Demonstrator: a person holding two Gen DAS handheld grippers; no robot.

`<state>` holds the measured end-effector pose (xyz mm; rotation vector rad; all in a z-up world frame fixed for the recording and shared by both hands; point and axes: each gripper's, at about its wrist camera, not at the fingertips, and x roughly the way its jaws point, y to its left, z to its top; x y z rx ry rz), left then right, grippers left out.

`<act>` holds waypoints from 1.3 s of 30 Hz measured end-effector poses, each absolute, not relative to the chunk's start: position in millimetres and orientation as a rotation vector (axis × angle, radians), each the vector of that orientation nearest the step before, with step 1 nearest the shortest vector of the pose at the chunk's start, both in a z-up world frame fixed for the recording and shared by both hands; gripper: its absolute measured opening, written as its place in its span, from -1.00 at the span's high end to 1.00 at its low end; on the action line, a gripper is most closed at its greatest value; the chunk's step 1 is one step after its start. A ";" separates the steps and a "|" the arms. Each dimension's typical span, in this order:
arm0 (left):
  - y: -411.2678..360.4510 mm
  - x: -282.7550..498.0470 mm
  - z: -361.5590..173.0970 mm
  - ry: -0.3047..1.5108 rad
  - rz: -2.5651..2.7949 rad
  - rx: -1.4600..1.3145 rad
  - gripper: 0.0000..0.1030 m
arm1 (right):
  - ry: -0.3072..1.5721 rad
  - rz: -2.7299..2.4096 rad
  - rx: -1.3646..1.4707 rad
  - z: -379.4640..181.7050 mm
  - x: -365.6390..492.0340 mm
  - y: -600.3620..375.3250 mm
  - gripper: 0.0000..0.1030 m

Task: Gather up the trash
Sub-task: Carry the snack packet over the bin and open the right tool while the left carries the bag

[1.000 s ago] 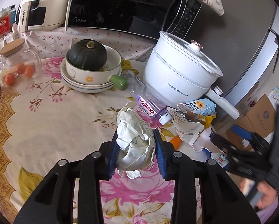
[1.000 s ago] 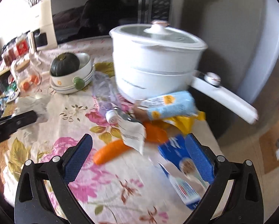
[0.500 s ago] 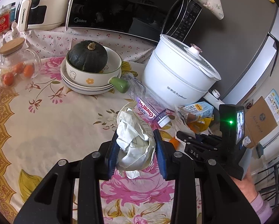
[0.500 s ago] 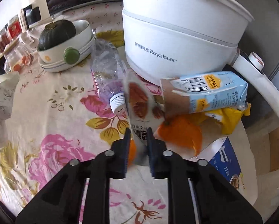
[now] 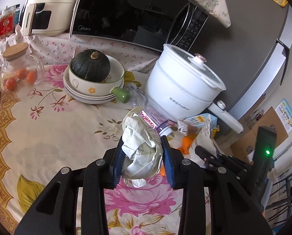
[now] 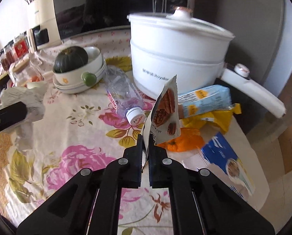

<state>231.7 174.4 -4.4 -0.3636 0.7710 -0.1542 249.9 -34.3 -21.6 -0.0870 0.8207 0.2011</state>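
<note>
A floral-clothed table carried the scene, w/ a black microwave at its back edge and a white electric pot near the right edge. Left of the pot sat stacked bowls holding a dark green squash. An empty plastic bottle lay on its side in front of the pot, beside a blue milk carton, yellow wrapper and orange wrapper by the right edge. The left gripper was clamped on a crumpled paper wad above mid-table. The right gripper, nearly closed, pinched a pecan snack packet upright above the litter pile.
</note>
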 end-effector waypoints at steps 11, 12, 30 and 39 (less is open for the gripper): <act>126.3 206.8 2.5 0.722 -0.211 -0.344 0.31 | 0.718 0.001 -0.058 -1.4 200.0 -78.2 0.92; 118.5 203.7 2.6 0.717 -0.221 -0.328 0.31 | 0.714 -0.021 -0.047 -0.6 193.5 -86.0 0.92; -7.7 141.3 7.0 0.638 -0.462 -0.173 0.30 | 0.704 -0.254 0.008 -15.2 88.0 -200.4 0.92; -67.9 120.1 -11.3 0.706 -0.575 -0.140 0.30 | 0.713 -0.321 0.028 -18.0 49.9 -245.8 0.91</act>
